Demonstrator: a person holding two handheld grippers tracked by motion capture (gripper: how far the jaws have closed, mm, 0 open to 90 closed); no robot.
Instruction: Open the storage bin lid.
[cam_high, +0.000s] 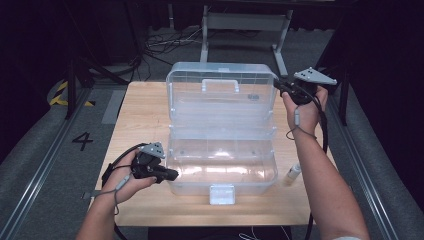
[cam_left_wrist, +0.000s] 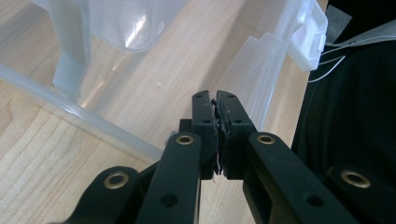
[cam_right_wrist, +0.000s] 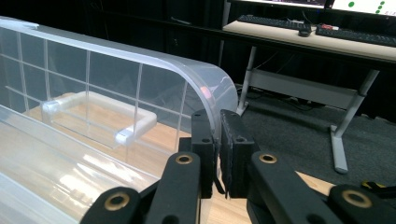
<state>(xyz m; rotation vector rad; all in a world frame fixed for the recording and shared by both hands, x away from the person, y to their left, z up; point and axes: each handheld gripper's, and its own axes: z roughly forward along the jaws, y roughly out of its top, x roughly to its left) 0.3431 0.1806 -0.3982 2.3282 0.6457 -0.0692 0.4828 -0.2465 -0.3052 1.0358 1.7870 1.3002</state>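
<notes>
The clear plastic storage box (cam_high: 222, 165) sits mid-counter (cam_high: 135, 107), its lid (cam_high: 222, 95) upright. The right gripper (cam_high: 283, 85) has its jaws clamped on the lid's top corner rim, likely to swing it, forearm reaching far forward. The left gripper (cam_high: 173, 174), jaws closed on nothing, rests against the box's near-left corner, seemingly bracing it.

Both forearms are bare, with a white sleeve edge at the right elbow. The left gripper (cam_high: 169, 174) and right gripper (cam_high: 278, 84) are black, each topped by a grey three-cornered plate, with brass-ringed screw holes (several per jaw) and trailing black cables.
</notes>
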